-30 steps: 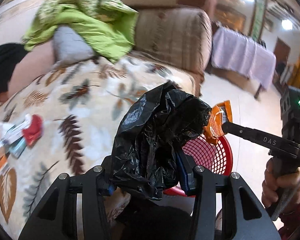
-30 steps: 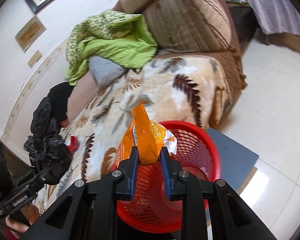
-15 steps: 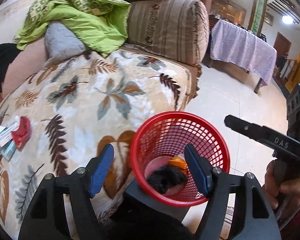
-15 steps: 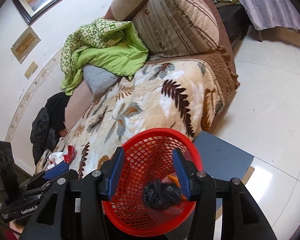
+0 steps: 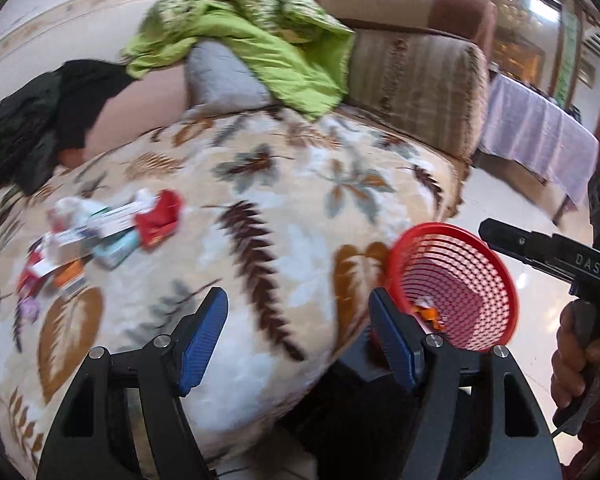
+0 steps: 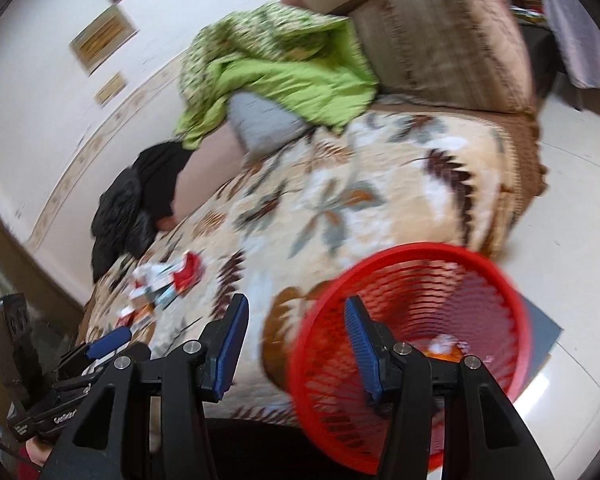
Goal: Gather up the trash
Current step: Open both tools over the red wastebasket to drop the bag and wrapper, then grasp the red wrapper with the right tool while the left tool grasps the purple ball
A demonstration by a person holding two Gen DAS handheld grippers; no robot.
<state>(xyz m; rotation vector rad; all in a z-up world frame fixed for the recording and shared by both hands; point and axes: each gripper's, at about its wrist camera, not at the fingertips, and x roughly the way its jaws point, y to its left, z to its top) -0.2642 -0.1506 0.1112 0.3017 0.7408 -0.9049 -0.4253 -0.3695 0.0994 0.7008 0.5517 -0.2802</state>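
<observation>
Left wrist view takes in one sofa (image 5: 416, 60) with a single leaf-patterned blanket (image 5: 284, 216) spread over its seat. On the backrest lie one green quilt (image 5: 260, 40), one grey cushion (image 5: 220, 80) under it, and one heap of black clothing (image 5: 40, 120) at the far left. One table under a lilac cloth (image 5: 540, 136) stands beyond the sofa's arm, cut off by the edge of the picture.

One red mesh basket (image 5: 480, 280) stands on the floor against the blanket's hanging edge, to the right. Orange and white scraps lie at its bottom; the left gripper's right finger hides part of them.

The trash pile (image 5: 100, 240) sits on the blanket, well apart from the basket: one red packet plus several boxes and wrappers, too blurred to count.

Two grippers show. The left gripper (image 5: 296, 340) has its blue pads spread apart with nothing between them, only blanket behind. The right gripper (image 6: 296, 344) likewise stands parted and empty, its right finger overlapping the basket's rim. A hand (image 5: 580, 360) grips the right tool's handle at the edge of the left view.
</observation>
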